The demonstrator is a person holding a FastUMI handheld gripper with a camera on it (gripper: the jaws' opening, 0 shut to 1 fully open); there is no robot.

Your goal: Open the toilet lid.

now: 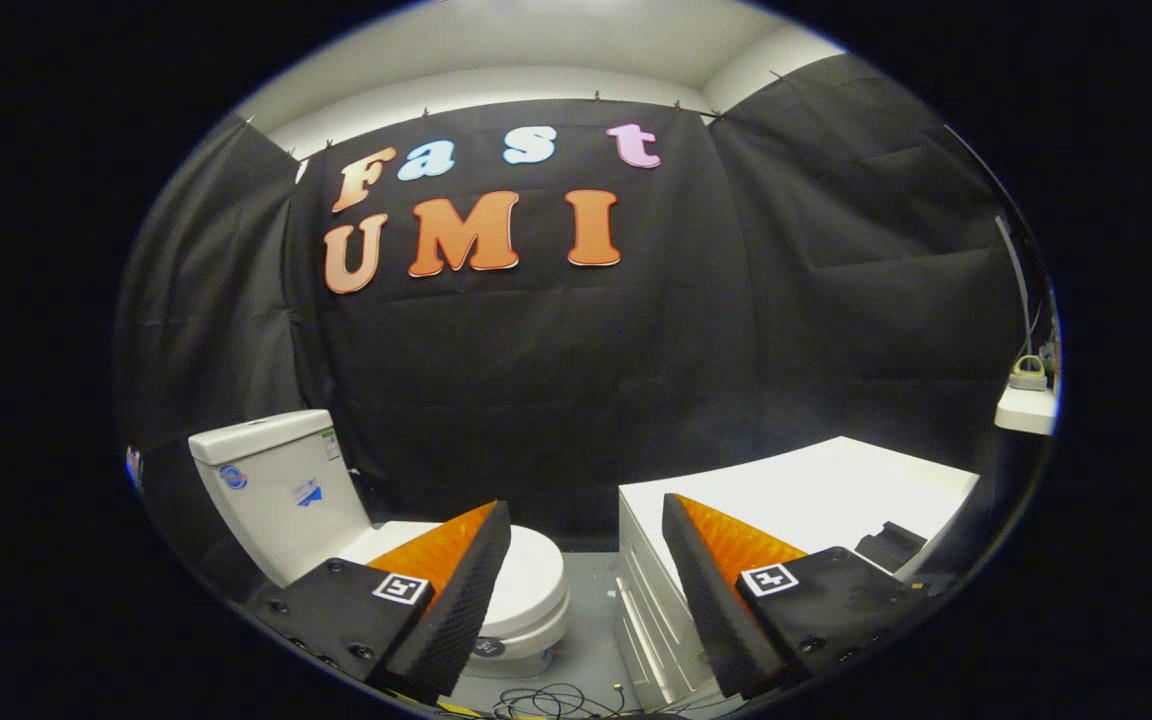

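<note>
Black cloth is hanging all round the booth, toilet [336, 520] sitting low by the wall with its lid [526, 580] down. Gripper [586, 560] is hovering well short, fingers wide apart, holding nothing. I'm guessing a shallow approach risks sliding over that smooth lid edge.

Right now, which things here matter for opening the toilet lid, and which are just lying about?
For the job:
toilet lid, shut, partly behind the left finger
gripper, open, short of the lid

Lying about:
white cabinet beside the toilet
cables on the floor
small shelf on the wall
</note>
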